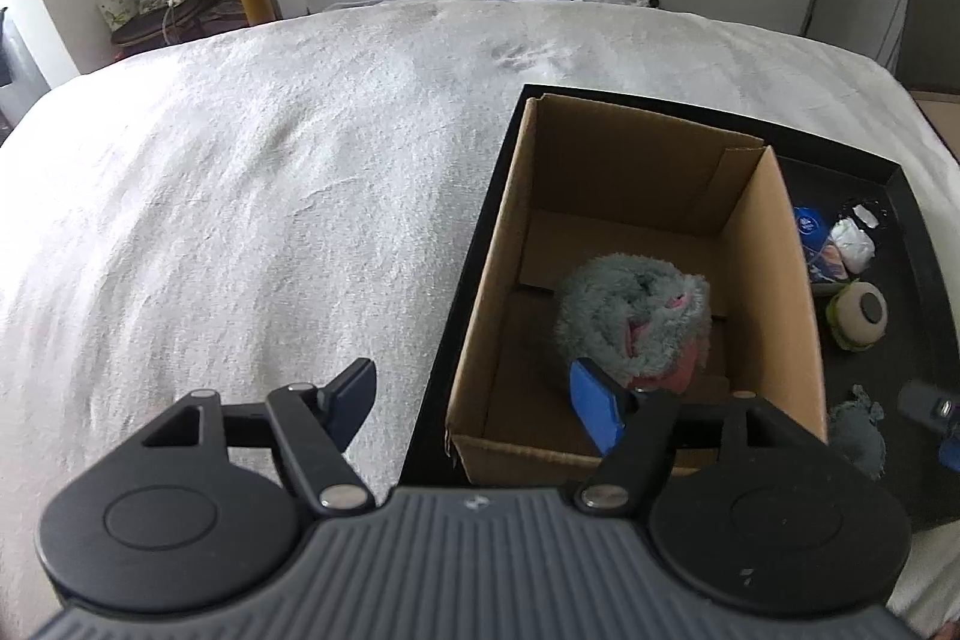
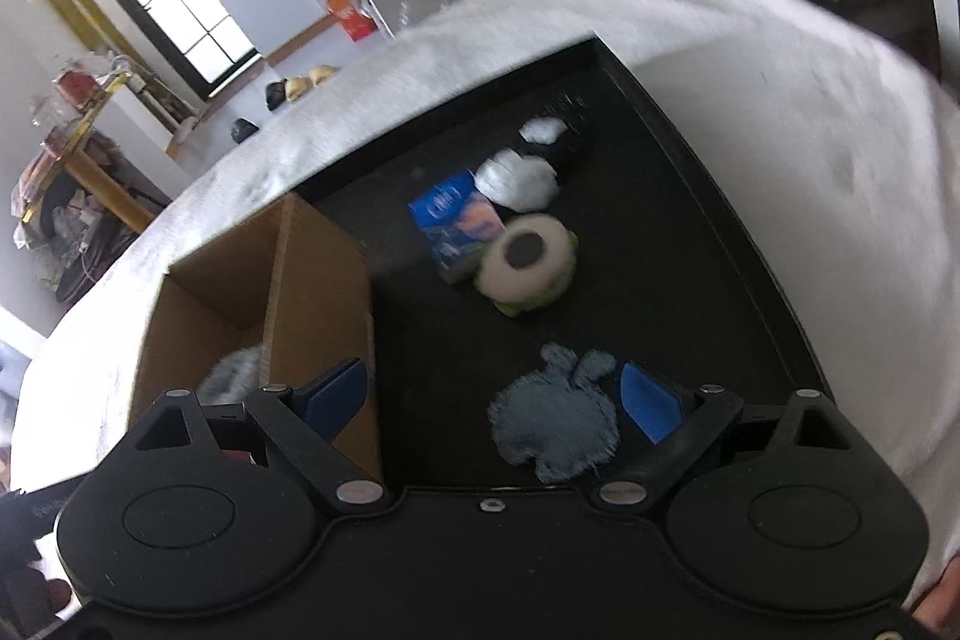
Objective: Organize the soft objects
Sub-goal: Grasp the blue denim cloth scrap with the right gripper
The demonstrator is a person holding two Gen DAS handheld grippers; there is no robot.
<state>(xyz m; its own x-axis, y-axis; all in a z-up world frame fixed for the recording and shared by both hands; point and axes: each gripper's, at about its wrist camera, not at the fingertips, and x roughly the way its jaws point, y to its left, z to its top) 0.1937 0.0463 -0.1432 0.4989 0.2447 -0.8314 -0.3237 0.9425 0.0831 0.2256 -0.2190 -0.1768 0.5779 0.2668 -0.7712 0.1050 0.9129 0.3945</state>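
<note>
- The left wrist view looks straight down into the open cardboard box. A fluffy grey plush toy with pink patches lies on the box floor, toward the near end. The right wrist view catches only a grey tuft of it past the box wall.
- The box is plain brown corrugated board with upright flaps, and it stands in the left part of a shallow black tray.
- The tray sits on a white, nubbly, towel-like cover spread over the table.
- The right wrist view shows the tray floor better. A flat, fuzzy blue-grey cloth piece lies just ahead of the right claw. Farther off sit a round cream-and-green soft item, a blue packet touching it, and white fluffy wads.
- The left wrist view squeezes these same things into a strip right of the box.
- The left claw is spread wide with nothing in it. One blue finger hangs over the white cover and the other over the box, close to the plush.
- The right claw is also spread wide and holds nothing. The cloth piece lies between its blue fingers, nearer the right one; the view is blurred.
</note>
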